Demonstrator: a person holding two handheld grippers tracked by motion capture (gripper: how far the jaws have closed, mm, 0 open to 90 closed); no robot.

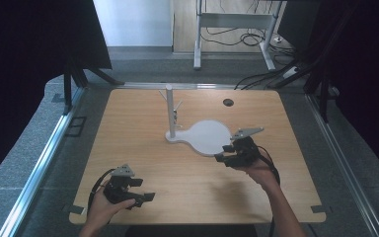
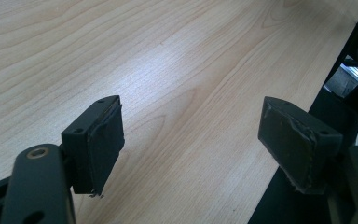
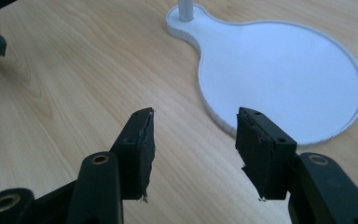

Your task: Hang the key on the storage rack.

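A white stand with a round flat tray [image 1: 208, 138] and an upright post [image 1: 170, 111] with small pegs sits mid-table. My right gripper [image 1: 225, 157] hovers at the tray's near right rim, jaws open with nothing between them; in the right gripper view its pads [image 3: 142, 144] frame bare wood beside the tray's edge [image 3: 279, 70]. My left gripper [image 1: 145, 191] rests near the table's front left, open and empty. In the left gripper view its pads [image 2: 103, 140] stand wide apart over wood near the table's edge.
The wooden table [image 1: 143, 143] has a dark cable hole [image 1: 228, 102] at the back right. Black curtains flank both sides. A white metal frame [image 1: 232, 22] and loose cables lie on the floor beyond the table.
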